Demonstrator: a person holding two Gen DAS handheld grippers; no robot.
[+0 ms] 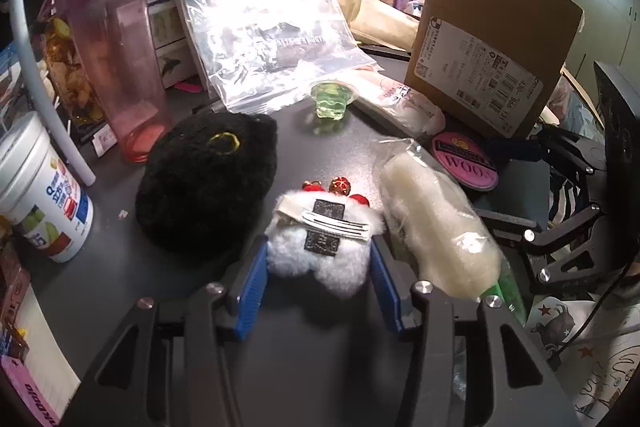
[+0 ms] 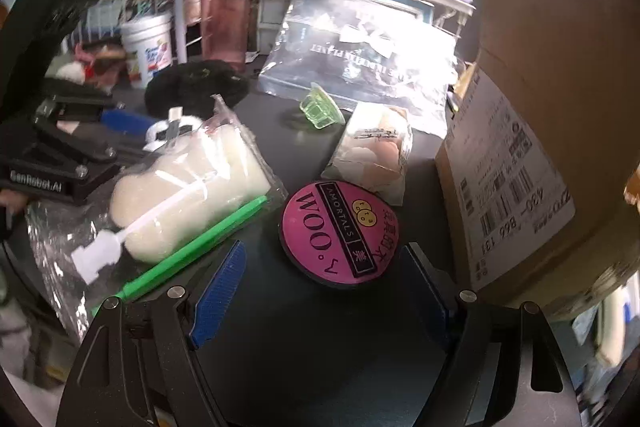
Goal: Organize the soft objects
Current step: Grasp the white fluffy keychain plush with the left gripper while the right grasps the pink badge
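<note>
A small white fluffy plush [image 1: 320, 251] with tags and red trim lies on the dark table between the blue pads of my left gripper [image 1: 318, 263]; the jaws flank it and appear open, just at its sides. A black plush [image 1: 208, 187] sits to its left. A bagged cream plush [image 1: 436, 227] lies to its right and also shows in the right wrist view [image 2: 180, 195]. My right gripper [image 2: 320, 279] is open and empty just before a pink round badge [image 2: 340, 233]. A bagged pink-and-white soft item [image 2: 372, 151] lies beyond the badge.
A cardboard box [image 2: 540, 107] stands close on the right. A green jelly cup [image 1: 332, 101], a clear zip bag [image 1: 272, 43], a pink tumbler [image 1: 116, 55] and a white tub [image 1: 40, 195] crowd the back and left. My left gripper shows in the right wrist view [image 2: 68, 155].
</note>
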